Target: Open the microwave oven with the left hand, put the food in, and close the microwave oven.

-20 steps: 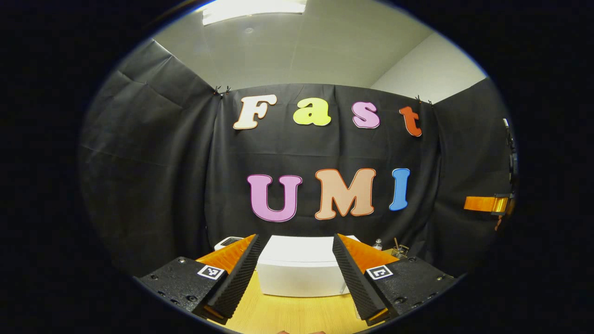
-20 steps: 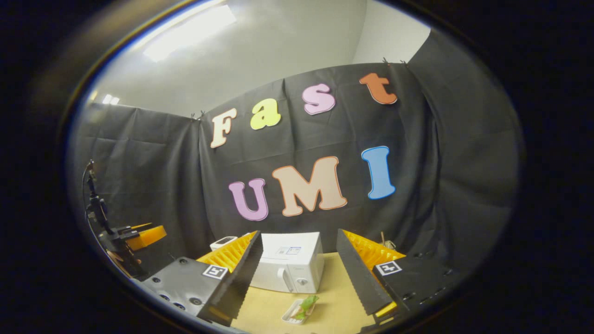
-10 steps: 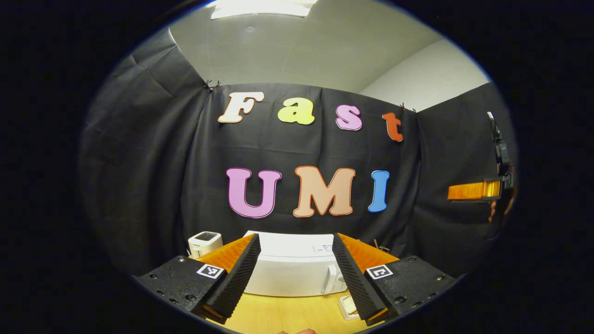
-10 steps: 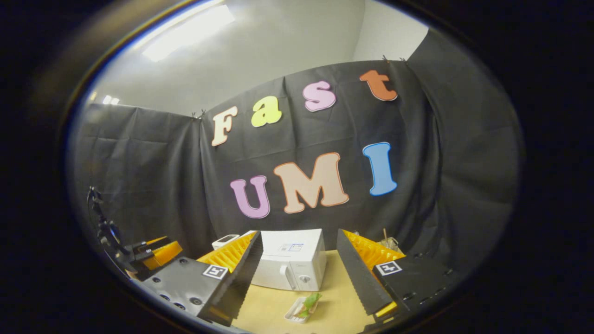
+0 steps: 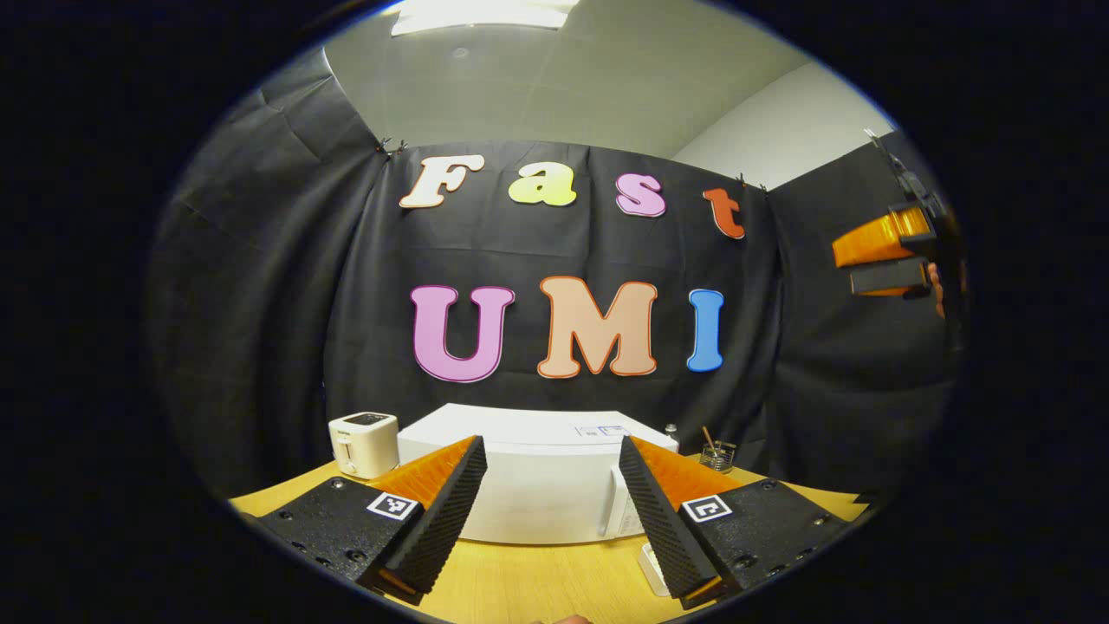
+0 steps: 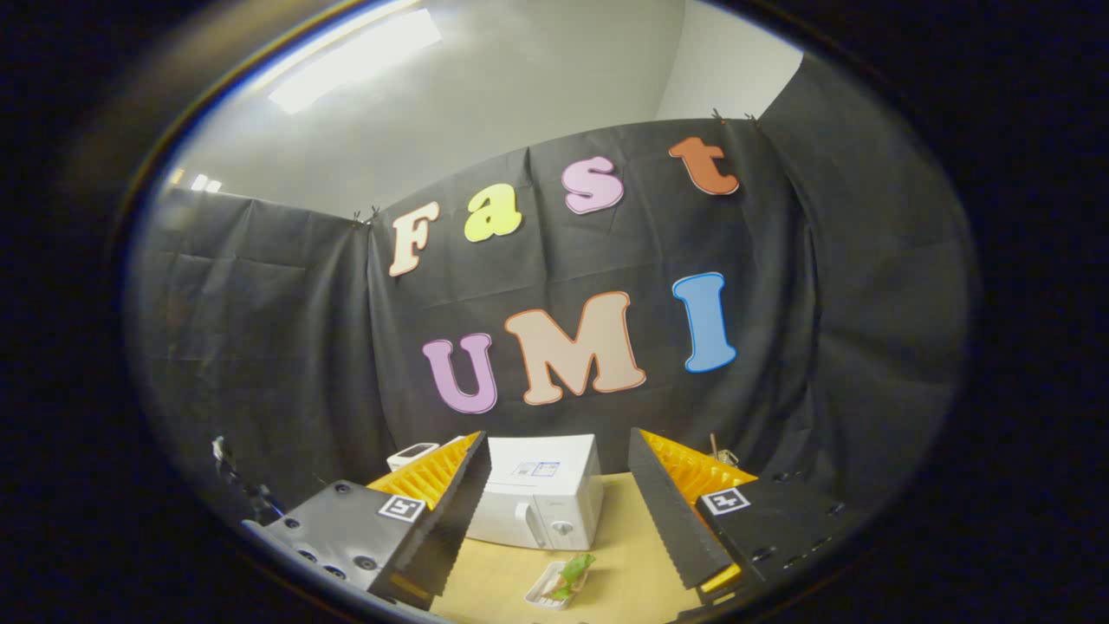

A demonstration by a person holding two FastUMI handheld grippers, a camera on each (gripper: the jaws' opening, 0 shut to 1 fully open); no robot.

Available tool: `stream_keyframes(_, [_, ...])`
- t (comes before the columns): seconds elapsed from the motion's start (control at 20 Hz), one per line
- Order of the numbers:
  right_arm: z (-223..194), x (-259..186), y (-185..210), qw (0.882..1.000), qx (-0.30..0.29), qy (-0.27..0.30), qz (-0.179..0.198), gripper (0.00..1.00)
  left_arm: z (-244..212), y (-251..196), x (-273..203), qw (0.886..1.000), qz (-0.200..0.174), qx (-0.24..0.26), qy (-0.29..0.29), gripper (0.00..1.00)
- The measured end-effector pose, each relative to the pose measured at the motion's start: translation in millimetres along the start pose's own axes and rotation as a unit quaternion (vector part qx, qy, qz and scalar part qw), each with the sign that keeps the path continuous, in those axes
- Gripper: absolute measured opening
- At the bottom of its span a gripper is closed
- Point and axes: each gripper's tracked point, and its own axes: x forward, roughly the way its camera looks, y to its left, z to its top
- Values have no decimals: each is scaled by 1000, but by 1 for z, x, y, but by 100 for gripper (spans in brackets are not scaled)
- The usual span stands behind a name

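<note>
On the table, left gripper view: the white microwave oven (image 5: 541,485) stands at the back against the black cloth wall, door shut, its handle (image 5: 613,511) at the right of the front.
Left gripper (image 5: 549,511): jaws spread wide, nothing between them, held in front of the oven and apart from it.
Around the oven: a white toaster (image 5: 364,444) just beside its left end; a small wire holder (image 5: 717,454) with sticks near its right rear corner.
Food tray here: a pale corner (image 5: 651,567) shows behind the right finger, the rest hidden.
Far right, high up: the right gripper (image 5: 884,257) with fingers of a hand (image 5: 935,290) behind it.
Right gripper view, right gripper (image 6: 554,520): jaws released and wide apart, empty.
Oven from this side: the microwave's knob (image 6: 562,527) and door handle show between the fingers.
Food: a small white tray (image 6: 560,581) holding something green, possibly a sandwich, lies on the wooden table (image 6: 624,555) in front of the oven, apart from it.
</note>
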Motion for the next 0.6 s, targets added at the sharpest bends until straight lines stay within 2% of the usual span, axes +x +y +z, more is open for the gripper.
stream_keyframes(0.05, [0, 1, -1, 1000, 0, 1, -2, 99, -17, -8, 5, 1000, -7, -4, 9, 95])
stream_keyframes(0.1, [0, 1, -4, 1000, -3, -2, -5, 99, -28, -13, 11, 1000, -8, -14, 12, 95])
stream_keyframes(0.15, [2, 2, -5, 1000, -9, -6, -7, 91, -38, -19, 18, 1000, -11, -25, 13, 95])
stream_keyframes(0.25, [2, 2, -7, 1000, -23, -12, -11, 91, -59, -33, 31, 999, -19, -38, 15, 95])
stream_keyframes(0.3, [1, 2, -7, 1000, -24, -11, -12, 99, -72, -35, 38, 999, -14, -34, 23, 95])
stream_keyframes(0.35, [0, 1, -7, 1000, -21, -9, -9, 91, -88, -35, 47, 999, -8, -33, 36, 95])
stream_keyframes(0.5, [-1, -4, -7, 1000, -15, -6, -3, 91, -129, -59, 67, 996, -32, -32, 82, 95])
stream_keyframes(0.6, [1, -7, -12, 1000, -16, -10, -7, 91, -154, -59, 79, 993, -28, -20, 109, 96])
